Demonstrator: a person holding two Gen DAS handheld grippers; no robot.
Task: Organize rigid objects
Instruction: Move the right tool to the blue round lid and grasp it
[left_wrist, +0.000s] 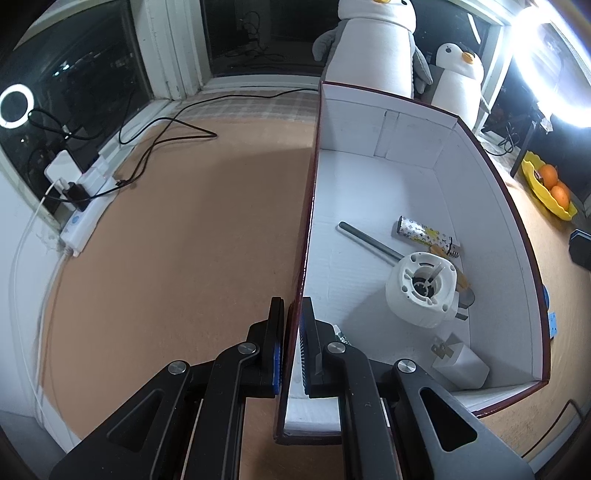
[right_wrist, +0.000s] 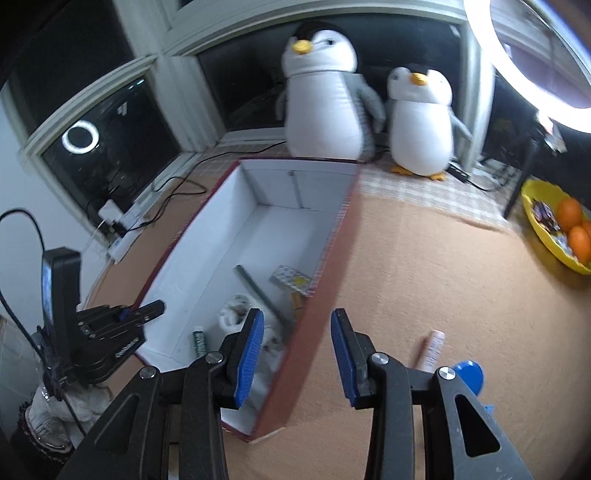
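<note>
An open box (left_wrist: 410, 129) with dark red outside and white inside stands on the brown table. My left gripper (left_wrist: 291, 306) is shut on its left wall near the front corner; the right wrist view shows that gripper (right_wrist: 147, 310) at the box's (right_wrist: 266, 181) left side. In the box lie a white round device (left_wrist: 424, 291), a grey flat stick (left_wrist: 369, 242), a patterned tube (left_wrist: 424, 232) and a white plug (left_wrist: 458, 360). My right gripper (right_wrist: 297, 314) is open and holds nothing; the box's right wall shows in its gap, untouched. A pink tube (right_wrist: 430, 349) and a blue lid (right_wrist: 469, 374) lie on the table to the right.
Two plush penguins (right_wrist: 325, 99) stand behind the box. A yellow bowl (right_wrist: 546, 243) with oranges sits at the far right. A power strip (left_wrist: 85, 214) with black cables lies along the window at the left. A bright ring light (right_wrist: 535, 55) hangs at the upper right.
</note>
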